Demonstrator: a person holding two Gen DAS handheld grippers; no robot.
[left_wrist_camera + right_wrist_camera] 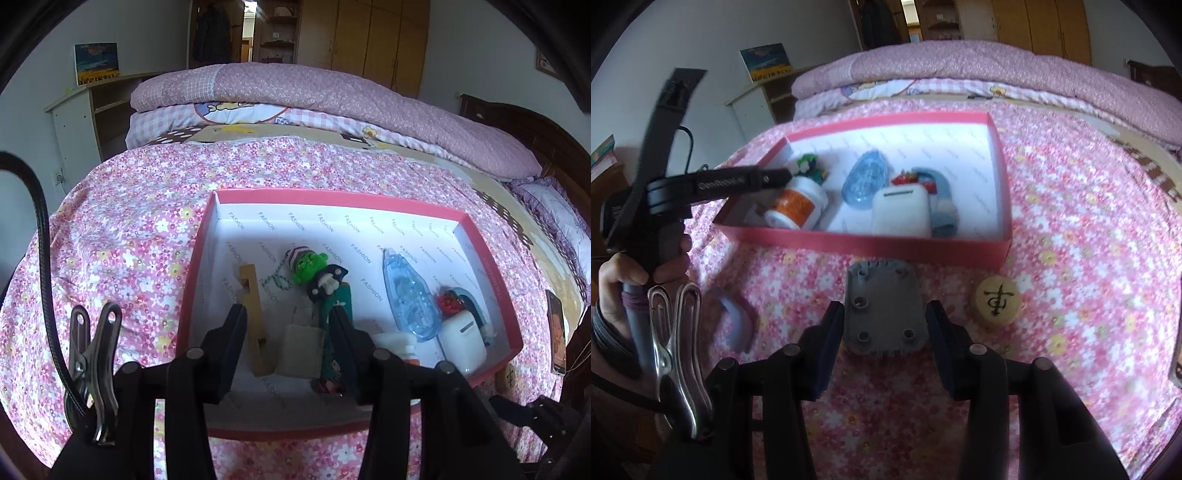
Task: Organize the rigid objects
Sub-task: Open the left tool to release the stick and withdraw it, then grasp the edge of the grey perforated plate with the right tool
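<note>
I take the shallow red cardboard box with the white printed lining (491, 258) as my landmark; it sits on the pink flowered bedspread (129, 229).

My left gripper (288, 328) hangs over the near end of the box with its jaws partly apart. Between them, down on the lining, lie a small beige cloth-like pouch (301, 349) and, against the right finger, a long teal case with a floral end (330, 354). I see neither pad pressing on anything, so I read this tool as empty. Just left of the pouch lies a flat tan wooden piece (255, 314). Further into the box are a green toy figure with a striped hat on a bead chain (308, 264) and a dark figure (327, 282) touching it. Toward the box's right side lie a clear blue plastic tape dispenser (408, 299), a small red item (448, 302) and a white rounded earbud case (461, 341). From the right camera I also see a white bottle with an orange label (798, 203) lying in the box at its left end.

My right gripper (882, 325) is outside the box, just in front of its near wall, jaws partly apart around a grey plastic plate with screw holes (882, 314) lying on the bedspread. The pads stand beside its edges; whether they press I cannot tell. Right of the plate, also in front of the box, rests a round wooden disc with a dark carved character (997, 301).
</note>
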